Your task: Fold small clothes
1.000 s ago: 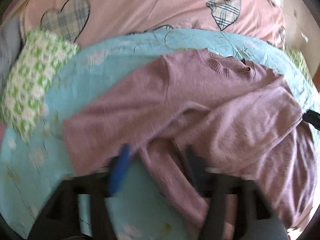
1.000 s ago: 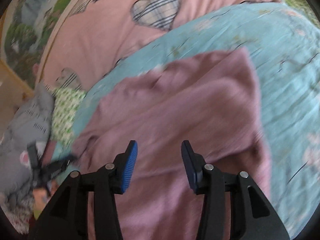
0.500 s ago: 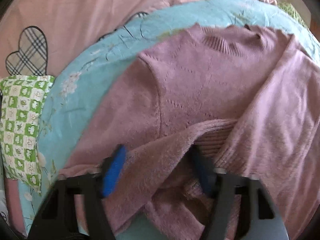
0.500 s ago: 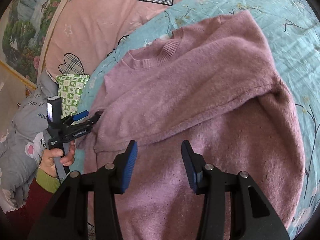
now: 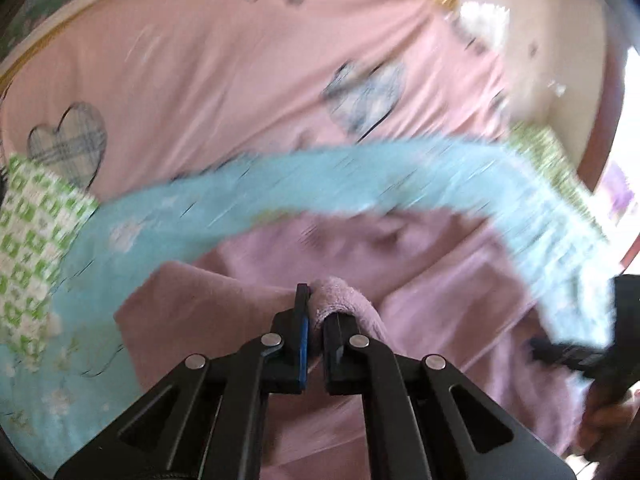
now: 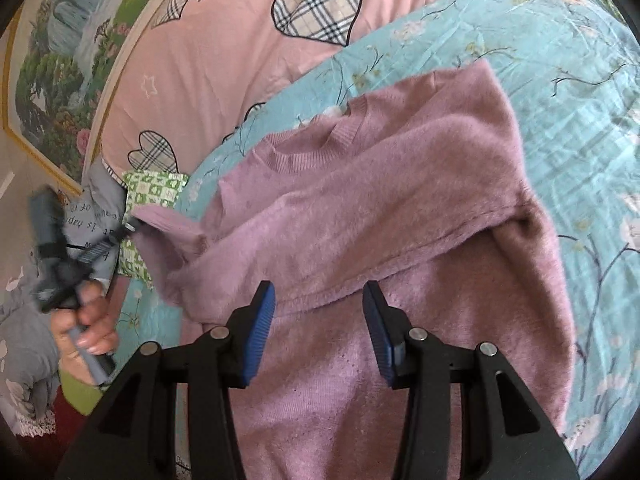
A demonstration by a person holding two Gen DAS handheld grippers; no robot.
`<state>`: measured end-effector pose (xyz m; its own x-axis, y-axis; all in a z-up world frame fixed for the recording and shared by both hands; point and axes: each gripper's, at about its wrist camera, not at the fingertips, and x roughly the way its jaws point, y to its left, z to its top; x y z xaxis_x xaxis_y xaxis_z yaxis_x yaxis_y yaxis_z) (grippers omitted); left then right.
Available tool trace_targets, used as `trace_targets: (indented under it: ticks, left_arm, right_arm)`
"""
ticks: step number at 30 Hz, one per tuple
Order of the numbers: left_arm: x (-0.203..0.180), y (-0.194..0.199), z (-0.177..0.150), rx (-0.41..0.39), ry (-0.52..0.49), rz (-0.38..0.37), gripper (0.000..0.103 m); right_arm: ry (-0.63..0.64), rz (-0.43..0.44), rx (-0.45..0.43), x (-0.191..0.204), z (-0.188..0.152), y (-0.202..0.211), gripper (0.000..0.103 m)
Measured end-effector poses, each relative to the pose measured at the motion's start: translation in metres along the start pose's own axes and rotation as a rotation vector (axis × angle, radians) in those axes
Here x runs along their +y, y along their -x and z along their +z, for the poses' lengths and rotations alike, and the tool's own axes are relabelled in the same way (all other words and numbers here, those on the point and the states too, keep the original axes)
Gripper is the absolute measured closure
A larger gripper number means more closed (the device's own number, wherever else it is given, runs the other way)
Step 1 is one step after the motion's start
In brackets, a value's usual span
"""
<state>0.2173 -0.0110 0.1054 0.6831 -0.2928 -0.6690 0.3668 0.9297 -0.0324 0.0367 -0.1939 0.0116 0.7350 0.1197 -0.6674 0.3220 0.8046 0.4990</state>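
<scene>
Across the middle of the blue floral sheet (image 6: pixel 568 80), short of its far edge where the pink heart-print quilt (image 6: pixel 224 40) began, lay the mauve sweater (image 6: pixel 400 220), collar toward that edge. One sleeve (image 6: pixel 460 168) was already folded across the chest — first fold done, by my reading. The other sleeve (image 6: pixel 172 224) was off the sheet at the sweater's left side, its cuff pinched in the left gripper (image 5: pixel 316 312); the jaws had just been closing and were clamped on the knit, cuff bulging above the pads. Right gripper (image 6: pixel 318 320) hovered over the lower body with jaws parted, nothing between them. Left view badly smeared — fine detail unreadable. Judged remaining: lay the second sleeve across, then fold the hem up toward the collar. A green checked pillow (image 6: pixel 154 188) sat at the sheet's far left corner.
</scene>
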Motion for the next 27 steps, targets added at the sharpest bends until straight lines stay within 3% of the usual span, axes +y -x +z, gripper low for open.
trace_targets:
  ticks: [2,5,11,15,20,21,24,27]
  left_arm:
    - [-0.026,0.005,0.012,-0.043,0.004,-0.065,0.101]
    - [-0.062,-0.004,0.015,-0.047,0.018,-0.114,0.101]
    - [-0.111,-0.073,-0.017,0.103,0.02,-0.184,0.1]
    - [-0.122,-0.112,-0.05,0.218,0.002,-0.154,0.098]
    - [-0.094,-0.087,-0.076,0.215,0.022,-0.132,0.086]
    - [-0.085,-0.077,-0.081,0.207,0.028,-0.112,0.08]
    - [-0.043,-0.046,-0.105,0.184,0.098,-0.006,0.066]
    - [0.003,-0.026,-0.128,0.189,0.182,0.128,0.066]
  right_arm:
    - [-0.01,-0.002,-0.01,-0.004,0.0,0.007,0.056]
    - [-0.022,-0.025,-0.034,-0.013,-0.002,0.018,0.056]
    - [-0.083,-0.104,-0.07,-0.046,-0.004,0.035,0.056]
    - [-0.113,-0.119,-0.071,-0.058,-0.006,0.04,0.056]
    - [-0.119,-0.087,-0.063,-0.054,-0.006,0.036,0.056]
    - [-0.12,-0.075,-0.059,-0.052,-0.006,0.034,0.056]
    - [-0.124,-0.02,-0.033,-0.042,-0.007,0.022,0.056]
    - [-0.124,0.022,0.002,-0.029,-0.01,0.004,0.056]
